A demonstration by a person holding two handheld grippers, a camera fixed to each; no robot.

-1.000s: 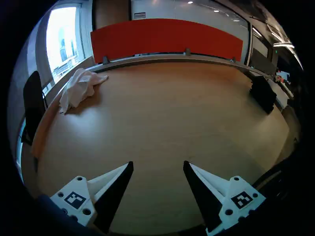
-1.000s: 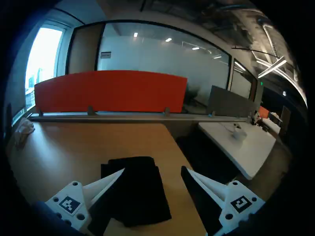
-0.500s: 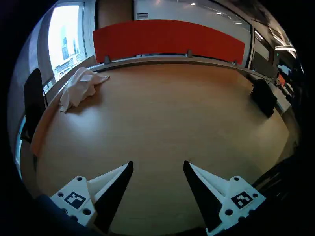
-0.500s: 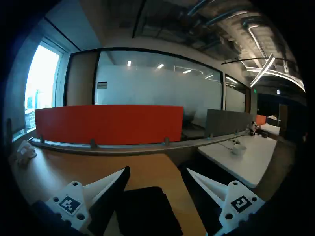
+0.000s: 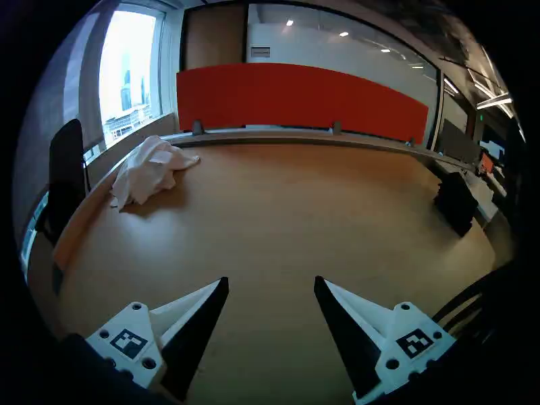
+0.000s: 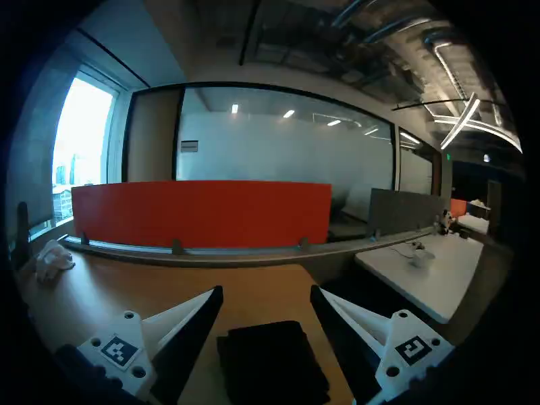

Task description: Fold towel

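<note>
A crumpled white towel lies at the far left of the wooden table, near the window; in the right gripper view the same towel is a small heap at the far left. My left gripper hovers open over bare table, well short of the towel. A folded black cloth stack lies at the table's right edge, just under and beyond my open right gripper. That stack also appears at the far right of the left gripper view.
A red divider panel on a metal rail closes the table's far edge. A dark chair stands left of the table by the window. Across a gap to the right stands a white desk with small items.
Both views have tilted up and shifted slightly. The right gripper rose away from the black stack, which now sits lower in its view. Nothing was grasped.
</note>
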